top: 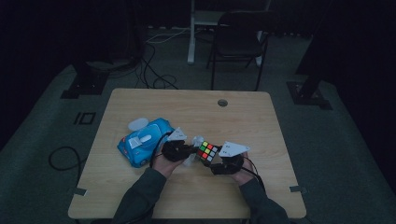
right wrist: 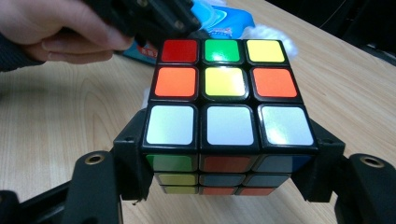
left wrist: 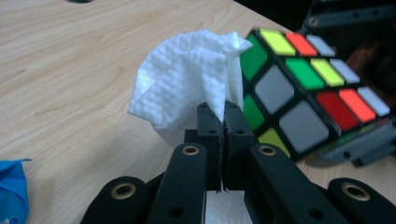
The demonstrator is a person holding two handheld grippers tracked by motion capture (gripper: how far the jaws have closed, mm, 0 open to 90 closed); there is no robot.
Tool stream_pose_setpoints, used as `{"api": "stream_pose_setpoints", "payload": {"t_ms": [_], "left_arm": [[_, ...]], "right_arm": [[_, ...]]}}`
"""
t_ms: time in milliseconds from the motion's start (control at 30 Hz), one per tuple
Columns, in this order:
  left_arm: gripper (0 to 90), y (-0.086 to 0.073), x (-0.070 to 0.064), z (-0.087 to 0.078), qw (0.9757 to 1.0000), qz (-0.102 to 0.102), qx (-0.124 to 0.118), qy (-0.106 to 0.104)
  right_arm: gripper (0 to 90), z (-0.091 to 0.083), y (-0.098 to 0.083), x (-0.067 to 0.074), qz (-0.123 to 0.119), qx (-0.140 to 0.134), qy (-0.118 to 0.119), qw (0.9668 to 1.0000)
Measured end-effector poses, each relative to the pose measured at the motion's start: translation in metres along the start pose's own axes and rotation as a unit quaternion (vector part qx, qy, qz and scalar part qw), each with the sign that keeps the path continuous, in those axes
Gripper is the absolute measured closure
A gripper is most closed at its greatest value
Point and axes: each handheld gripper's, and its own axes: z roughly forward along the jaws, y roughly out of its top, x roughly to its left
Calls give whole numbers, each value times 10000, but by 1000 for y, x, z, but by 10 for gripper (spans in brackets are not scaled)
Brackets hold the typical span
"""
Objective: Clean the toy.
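1. At about 9 o'clock from the hands, a blue wipe pack (top: 144, 147) lies flat on the worktop (top: 243, 121), just beside the left hand, likely kept close so another sheet is easy to reach.
2. The left tongs (top: 187, 150) are pinched together on a white wipe (left wrist: 189, 79), gripping it by one bunched edge. The loose part fans out ahead of the tips, which leaves a soft pad free for rubbing.
3. The wipe stands just beside the cube (top: 207, 151), at its 9 o'clock, against the green-and-grey side; I judge it is being wiped there.
4. The cube sits near the worktop's middle, toward 6 o'clock, lifted off the wood.
5. The right tongs (right wrist: 224, 175) are clamped on the cube from both sides, low down. That keeps it steady and leaves its top and near faces bare for cleaning.
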Motion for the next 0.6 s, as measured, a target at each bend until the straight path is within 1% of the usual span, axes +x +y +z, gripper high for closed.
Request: {"api": "stream_pose_setpoints", "payload": {"t_ms": [100,200,333,467,600], "left_arm": [[887,-3,0,1,10000,9,38,14],[887,-6,-1,1,10000,-40,52,6],[887,-10,-1,2,9999,-52,125,0],[887,-13,-2,2,9999,-64,146,-4],[887,-15,-3,3,9998,-59,193,10]], "right_arm": [[347,-1,0,-2,44,-16,-24,10000],[347,-1,-1,-3,96,4,-86,9999],[347,-1,-2,-6,173,42,-201,9996],[347,-2,-3,-8,224,45,-279,9994],[347,-1,-4,-9,277,74,-316,9991]]}}
